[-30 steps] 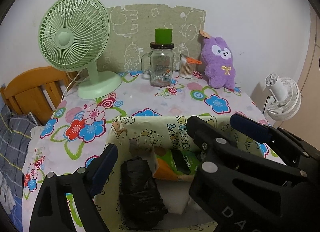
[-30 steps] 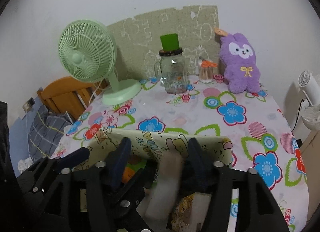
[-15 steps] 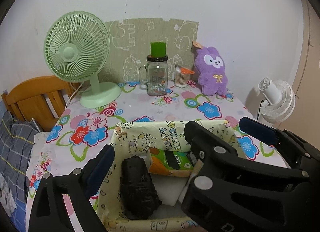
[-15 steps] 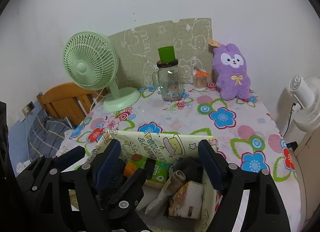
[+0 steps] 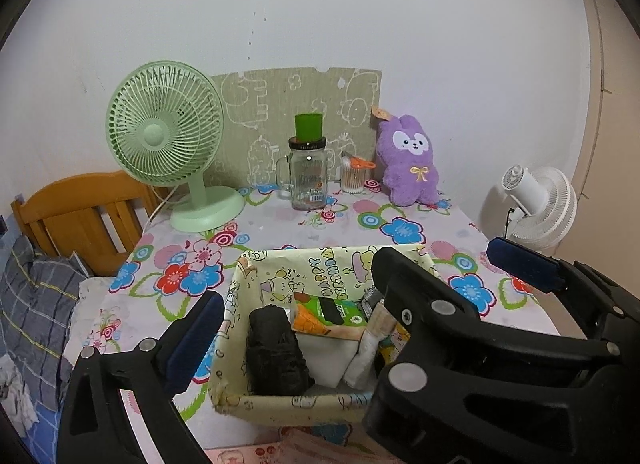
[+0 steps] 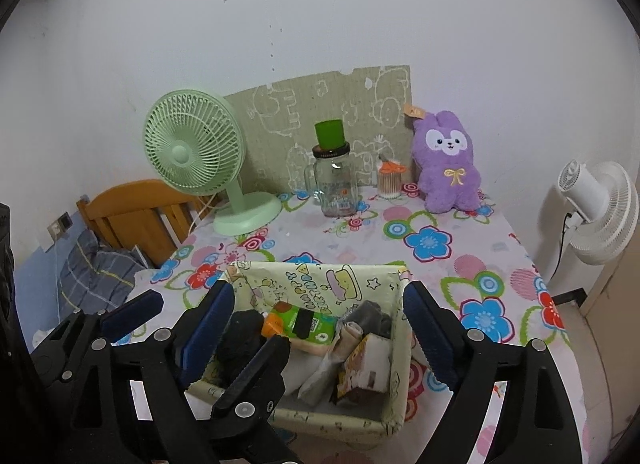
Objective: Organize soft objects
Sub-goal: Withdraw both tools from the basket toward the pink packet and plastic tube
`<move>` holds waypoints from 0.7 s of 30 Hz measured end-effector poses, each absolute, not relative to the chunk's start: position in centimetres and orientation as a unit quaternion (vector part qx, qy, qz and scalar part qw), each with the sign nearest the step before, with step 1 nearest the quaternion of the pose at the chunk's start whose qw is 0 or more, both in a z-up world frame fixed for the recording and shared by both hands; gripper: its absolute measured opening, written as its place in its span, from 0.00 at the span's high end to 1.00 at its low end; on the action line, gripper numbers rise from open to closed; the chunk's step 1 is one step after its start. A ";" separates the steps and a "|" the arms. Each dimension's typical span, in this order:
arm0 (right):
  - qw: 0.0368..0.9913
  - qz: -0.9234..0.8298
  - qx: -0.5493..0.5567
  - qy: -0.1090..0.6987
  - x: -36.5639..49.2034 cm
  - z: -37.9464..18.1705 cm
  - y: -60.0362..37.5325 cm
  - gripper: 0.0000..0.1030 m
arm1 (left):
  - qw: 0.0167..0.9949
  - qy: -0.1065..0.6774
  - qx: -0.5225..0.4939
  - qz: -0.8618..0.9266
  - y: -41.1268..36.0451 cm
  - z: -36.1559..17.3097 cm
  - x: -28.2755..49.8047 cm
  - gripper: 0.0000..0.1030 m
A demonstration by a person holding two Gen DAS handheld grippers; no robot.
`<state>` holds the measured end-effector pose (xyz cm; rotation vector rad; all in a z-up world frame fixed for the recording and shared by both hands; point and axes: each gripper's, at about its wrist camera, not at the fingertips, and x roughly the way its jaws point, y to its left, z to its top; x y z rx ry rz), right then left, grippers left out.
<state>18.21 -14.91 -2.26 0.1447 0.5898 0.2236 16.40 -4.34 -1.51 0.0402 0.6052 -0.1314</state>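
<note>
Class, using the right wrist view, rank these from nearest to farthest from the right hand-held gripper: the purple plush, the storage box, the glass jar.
1. Storage box: directly below the right hand-held gripper, between its opening jaws.
2. Glass jar: mid-table, toward the back.
3. Purple plush: back right, by the wall.

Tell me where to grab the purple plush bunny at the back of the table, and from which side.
Grip the purple plush bunny across its round belly, coming from the front. It sits upright against the wall, so its back is shut off, and its body is soft enough to squeeze. The cotton swab jar stands close beside it.
</note>
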 end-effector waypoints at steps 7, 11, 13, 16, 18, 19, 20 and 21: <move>0.952 0.107 0.064 0.280 15.8 -1.6 -15.2 0.13 | 0.956 0.286 0.020 -0.066 -4.7 -1.0 14.2 0.00; 0.955 0.103 0.050 0.275 14.3 -1.2 -15.1 0.12 | 0.956 0.284 0.021 -0.069 -4.8 -0.9 13.1 0.00; 0.955 0.102 0.047 0.273 13.6 -1.1 -15.1 0.12 | 0.957 0.281 0.022 -0.068 -4.9 -0.9 12.3 0.00; 0.955 0.102 0.048 0.273 12.7 -1.1 -15.2 0.12 | 0.958 0.279 0.023 -0.068 -5.0 -0.8 11.4 0.00; 0.955 0.102 0.049 0.272 12.0 -1.2 -15.3 0.12 | 0.958 0.277 0.025 -0.069 -5.0 -0.9 10.9 0.00; 0.956 0.101 0.050 0.272 11.8 -1.2 -15.3 0.12 | 0.958 0.276 0.025 -0.070 -5.1 -0.9 10.7 0.00; 0.956 0.099 0.049 0.272 11.5 -1.3 -15.4 0.11 | 0.958 0.276 0.025 -0.070 -5.1 -0.9 10.5 0.00; 0.956 0.097 0.049 0.273 11.3 -1.3 -15.3 0.11 | 0.958 0.275 0.025 -0.072 -5.1 -1.0 10.2 0.00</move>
